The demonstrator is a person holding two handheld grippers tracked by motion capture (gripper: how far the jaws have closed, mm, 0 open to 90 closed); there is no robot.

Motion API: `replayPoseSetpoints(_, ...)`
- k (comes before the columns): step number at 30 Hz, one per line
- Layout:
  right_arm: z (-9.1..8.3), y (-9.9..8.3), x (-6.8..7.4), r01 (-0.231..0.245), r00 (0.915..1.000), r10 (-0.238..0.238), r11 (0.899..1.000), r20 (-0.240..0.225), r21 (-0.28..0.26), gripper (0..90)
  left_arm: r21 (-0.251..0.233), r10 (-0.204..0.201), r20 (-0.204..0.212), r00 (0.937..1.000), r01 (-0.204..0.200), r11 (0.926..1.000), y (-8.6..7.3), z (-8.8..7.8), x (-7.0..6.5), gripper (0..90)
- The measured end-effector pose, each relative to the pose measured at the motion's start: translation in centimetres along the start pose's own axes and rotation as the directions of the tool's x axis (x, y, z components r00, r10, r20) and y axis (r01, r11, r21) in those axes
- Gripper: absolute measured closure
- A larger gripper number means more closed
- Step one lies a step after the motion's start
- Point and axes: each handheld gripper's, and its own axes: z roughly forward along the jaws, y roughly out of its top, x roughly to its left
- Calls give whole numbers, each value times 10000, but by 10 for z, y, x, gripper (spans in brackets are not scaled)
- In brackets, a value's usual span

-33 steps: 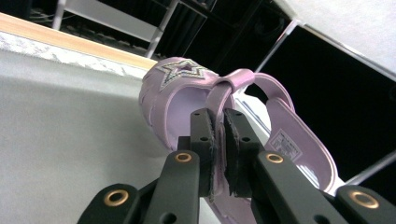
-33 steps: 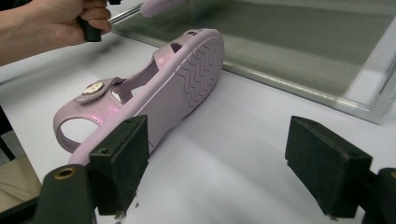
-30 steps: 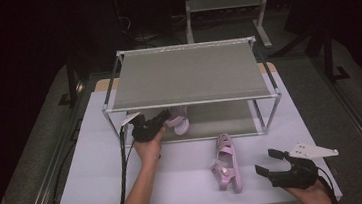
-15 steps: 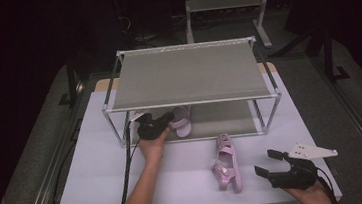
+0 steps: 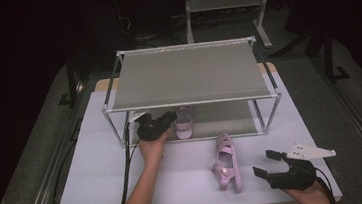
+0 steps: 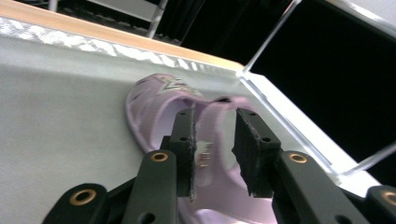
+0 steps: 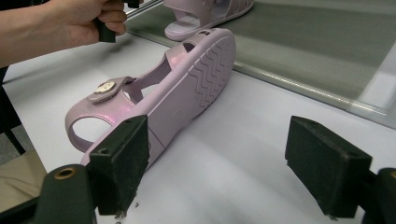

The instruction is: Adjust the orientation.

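Note:
A pale pink sandal (image 5: 184,123) (image 6: 159,93) rests on the lower shelf (image 5: 225,118) of a metal rack. My left gripper (image 5: 168,118) (image 6: 215,121) reaches under the top shelf to it. Its jaws have just been opening, and the sandal's strap lies in the gap with the pads off it. The second pink sandal (image 5: 226,163) (image 7: 177,88) lies on its side on the white table, sole toward my right gripper (image 5: 268,163) (image 7: 224,140). That gripper stands open at the table's front right, just short of the sandal's heel.
The rack's grey top shelf (image 5: 189,73) overhangs the lower one, with thin posts at its corners. The white table (image 5: 99,165) has bare room at front left and in the middle. The left gripper's cable trails down the table's left side.
The left jaws have parted from the sandal, which now lies on the lower shelf. The right gripper and the second sandal have stayed where they were.

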Motion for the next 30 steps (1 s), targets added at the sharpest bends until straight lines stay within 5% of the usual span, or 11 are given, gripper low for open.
replayPoseSetpoints(4, -3, 4, 3, -103, 9997, 99, 9998, -216, -193, 261, -299, -402, 300, 9987, 411, 9987, -4, -10, -6, 664)
replayPoseSetpoints(14, -5, 19, 16, 15, 9950, -77, 9981, -993, -624, 546, -279, 41, 422, 9991, -30, 9996, -19, -41, -20, 617)
replayPoseSetpoints(17, 2, 25, 22, 230, 9928, -275, 9990, -1162, -393, 640, -289, 149, 643, 9978, -130, 9995, -19, -49, -27, 608)
replayPoseSetpoints(30, 28, 38, 36, 695, 9851, -619, 9967, -1607, 426, 774, -99, 221, 1009, 9947, -212, 9997, -23, -71, -36, 502)
